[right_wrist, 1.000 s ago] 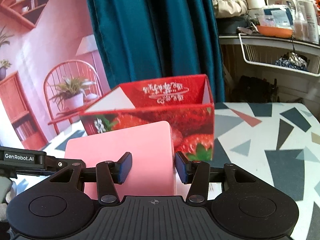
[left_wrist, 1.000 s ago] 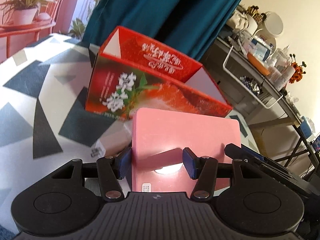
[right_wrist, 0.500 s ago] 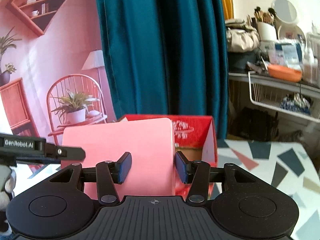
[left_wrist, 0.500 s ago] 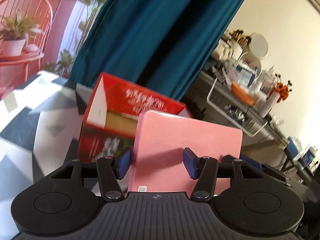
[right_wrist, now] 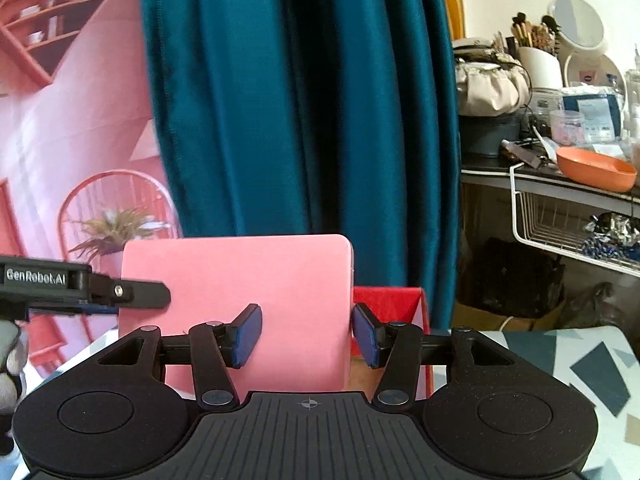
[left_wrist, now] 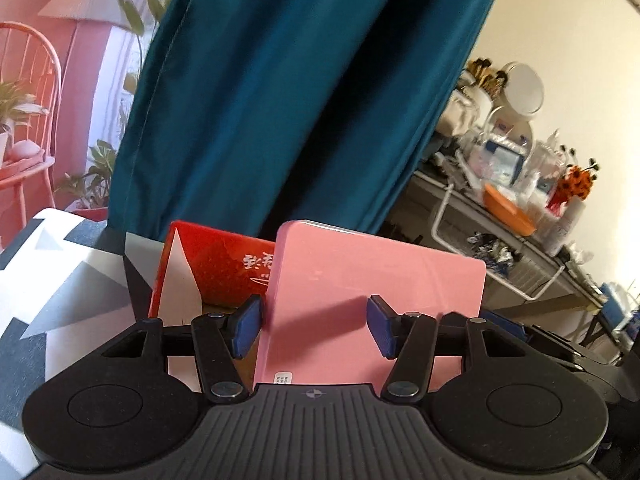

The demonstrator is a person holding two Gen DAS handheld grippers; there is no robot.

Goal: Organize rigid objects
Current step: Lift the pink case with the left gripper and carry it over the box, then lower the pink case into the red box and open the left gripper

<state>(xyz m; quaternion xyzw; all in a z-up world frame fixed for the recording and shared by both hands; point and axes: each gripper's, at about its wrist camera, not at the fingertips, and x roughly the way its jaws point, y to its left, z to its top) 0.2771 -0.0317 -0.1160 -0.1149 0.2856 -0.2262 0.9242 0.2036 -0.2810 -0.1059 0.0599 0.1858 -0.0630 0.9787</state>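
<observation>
Teal curtain (left_wrist: 300, 100) fills the background above a tabletop (left_wrist: 60, 280) patterned with grey and white shapes. Left claw (left_wrist: 316, 330) is clamped on the pink box (left_wrist: 372, 276), with its left pad at the box's left edge and its right pad against the near face. Right claw (right_wrist: 306, 334) straddles the box's right edge. Its jaws have just been opening with the box between them, and I cannot tell whether its pads press. Beyond the raised box stands an open red carton (left_wrist: 224, 264). A cluttered shelf (right_wrist: 560, 184) lies far right.
</observation>
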